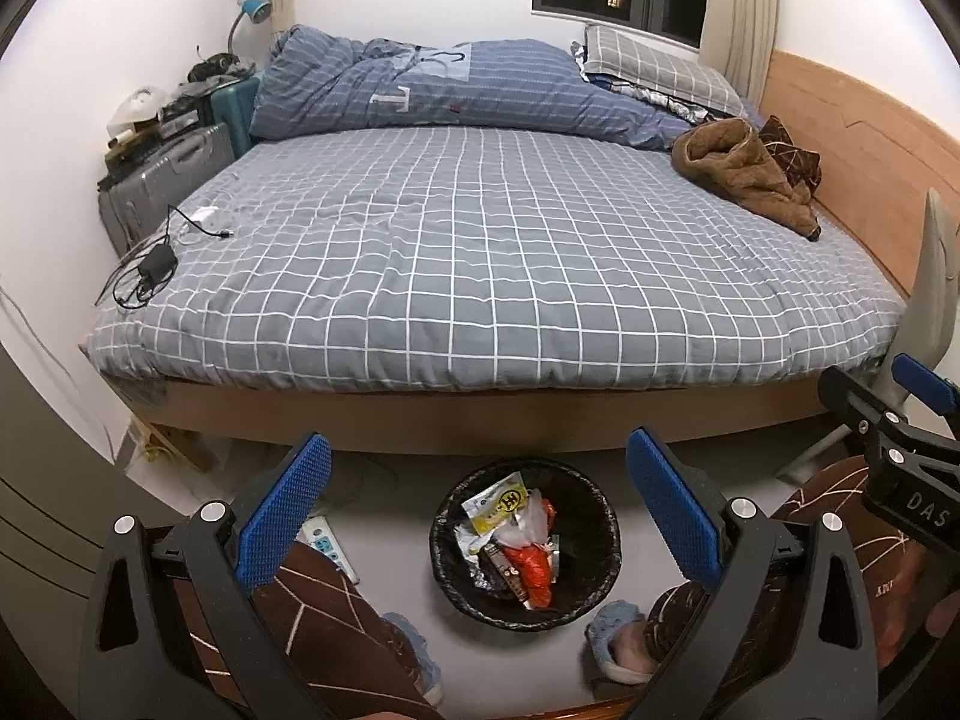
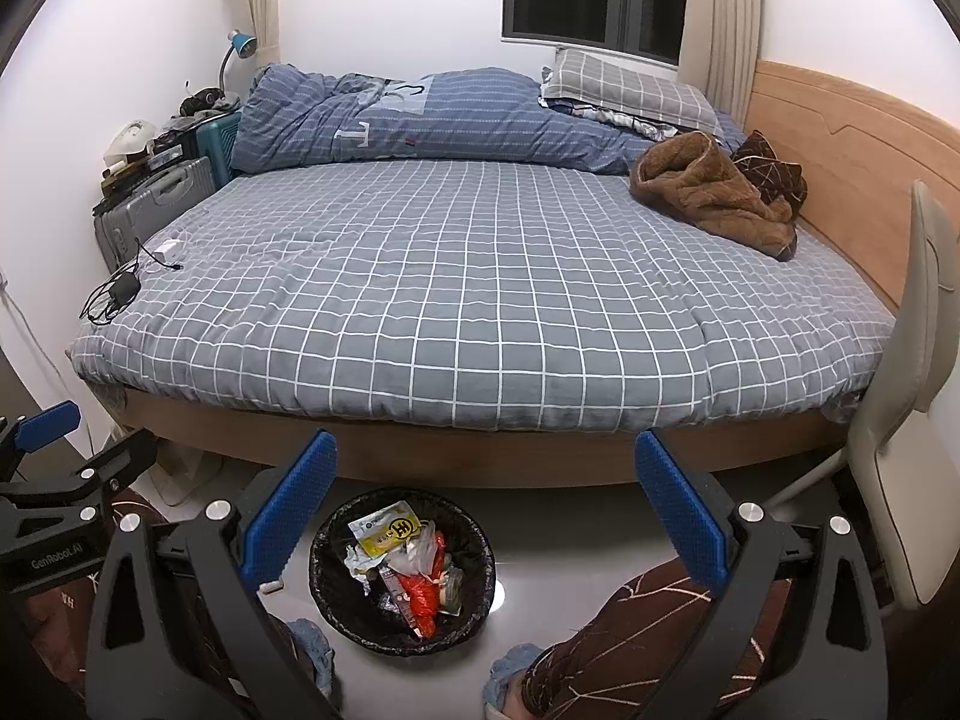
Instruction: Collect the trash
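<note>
At far left, chargers and cables (image 1: 153, 267) lie on the near-left corner of the bed (image 1: 480, 252), whose grey checked cover carries a brown fleece garment (image 1: 744, 174) at far right. On the floor just in front of the bed stands the black-lined trash bin (image 1: 447, 582), with wrappers (image 1: 516, 546) in it, between the person's slippered feet. The left tool (image 1: 477, 516) and the right tool (image 2: 486, 510) both hang above the bin, each spread wide and empty.
</note>
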